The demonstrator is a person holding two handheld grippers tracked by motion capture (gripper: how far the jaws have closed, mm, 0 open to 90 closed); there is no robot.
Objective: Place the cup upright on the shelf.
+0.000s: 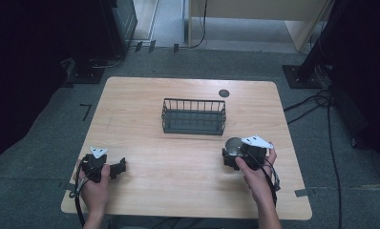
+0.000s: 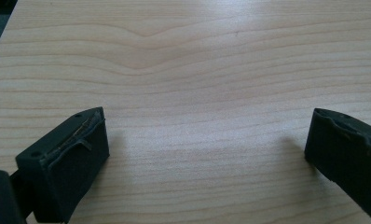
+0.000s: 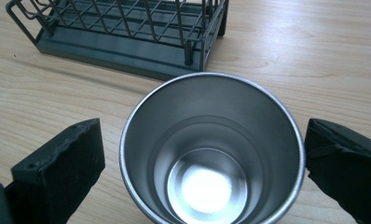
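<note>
Currently the right gripper (image 3: 204, 154) is straddling a steel cup (image 3: 210, 151), jaws spread wide with a gap showing on the left side; the right pad (image 3: 346, 163) is sitting close to the rim, possibly touching, hard to tell. Cup is standing upright on the table (image 1: 178, 162), just in front of the wire basket (image 1: 194, 116). Left gripper (image 2: 207, 154) is resting wide open over bare wood, holding nothing. Step looks like the grasp; next move is calling for closing both jaws squarely on the wall before lifting toward the basket.
</note>
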